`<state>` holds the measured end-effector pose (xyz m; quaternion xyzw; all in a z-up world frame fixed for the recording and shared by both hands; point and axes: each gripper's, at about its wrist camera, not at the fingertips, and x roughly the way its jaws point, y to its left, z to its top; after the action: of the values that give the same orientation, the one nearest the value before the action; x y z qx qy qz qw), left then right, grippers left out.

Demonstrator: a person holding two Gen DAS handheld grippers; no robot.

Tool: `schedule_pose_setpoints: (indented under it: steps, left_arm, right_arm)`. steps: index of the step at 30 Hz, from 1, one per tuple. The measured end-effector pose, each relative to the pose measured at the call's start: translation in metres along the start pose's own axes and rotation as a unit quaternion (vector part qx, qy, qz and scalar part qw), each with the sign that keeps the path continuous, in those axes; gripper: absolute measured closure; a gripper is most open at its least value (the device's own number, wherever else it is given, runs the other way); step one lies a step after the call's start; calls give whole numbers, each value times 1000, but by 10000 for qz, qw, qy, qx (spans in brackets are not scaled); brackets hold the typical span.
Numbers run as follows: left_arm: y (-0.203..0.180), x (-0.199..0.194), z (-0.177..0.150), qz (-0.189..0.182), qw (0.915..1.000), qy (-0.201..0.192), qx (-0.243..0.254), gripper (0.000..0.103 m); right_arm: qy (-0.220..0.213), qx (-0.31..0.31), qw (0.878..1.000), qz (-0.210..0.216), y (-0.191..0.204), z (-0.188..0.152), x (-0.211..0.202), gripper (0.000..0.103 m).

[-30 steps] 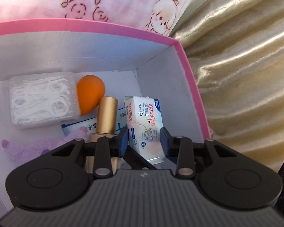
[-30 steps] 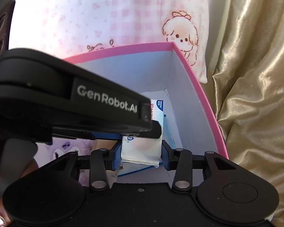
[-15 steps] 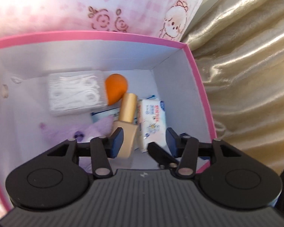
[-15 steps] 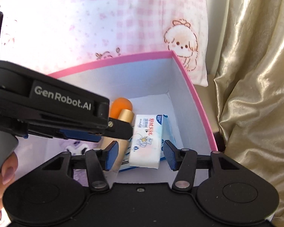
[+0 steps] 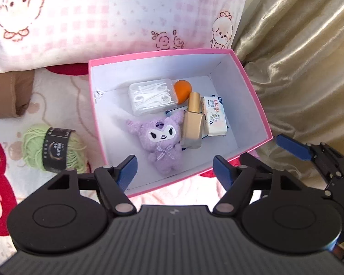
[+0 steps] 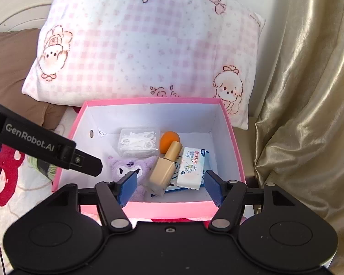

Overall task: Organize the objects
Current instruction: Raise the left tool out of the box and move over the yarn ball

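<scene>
Box (image 5: 252, 96), pink outside and white inside, is now sitting whole in both views just ahead of and below the tongs, where a second ago both tools were reaching down inside it and only its far corner showed, so both hands are pulling up and back out. Pillow (image 6: 146, 41) is lying beyond the box, curtain (image 6: 309, 91) hanging to the right of the tongs. Left gripper (image 5: 174, 169) is hovering over the box's near rim, its jaws having just been opening, now standing wide with nothing between them. Right gripper (image 6: 170, 186) is doing the same above the near wall, jaws just opened to a middling gap and empty; a second ago they were clamping the tissue pack. Inside the box, ahead of the tips: purple plush (image 5: 161, 137) nearest, gold bottle (image 5: 192, 123) leaning next to it, tissue pack (image 5: 214, 116) just right of the bottle and touching it, floss pick case (image 5: 152, 97) farther back, orange sponge (image 5: 182, 90) at the back beside the case. Bottle and tissue pack are both resting released on the floor, so that drop-off reads as done. Green yarn ball (image 5: 54, 149) is lying outside the box, left of the left gripper, probably the next thing to collect.
</scene>
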<state>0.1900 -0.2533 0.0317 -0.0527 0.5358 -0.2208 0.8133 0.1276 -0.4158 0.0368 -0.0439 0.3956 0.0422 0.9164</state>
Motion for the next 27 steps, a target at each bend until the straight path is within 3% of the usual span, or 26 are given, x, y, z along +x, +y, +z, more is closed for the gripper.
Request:
schedule_pose_setpoints:
  steps: [3,5,15,27]
  left_arm:
    - [4,-30,-16,103,9997,-230,80,18]
    - [8,-45,-25,169,9994,-264,134,16]
    - [43,-94,-66,595,9974,-395,71,11]
    - [87,-125,-94,681,9960,-515,-257,6]
  right_arm:
    - [-12,1,9999,120,7,0,-24,17]
    - [24,64,9998,169,12,-2,-34,14]
    - [264,-100,9984,482,46,-13,-66,10]
    - [272,-616,9928,994,93,-16,-83,10]
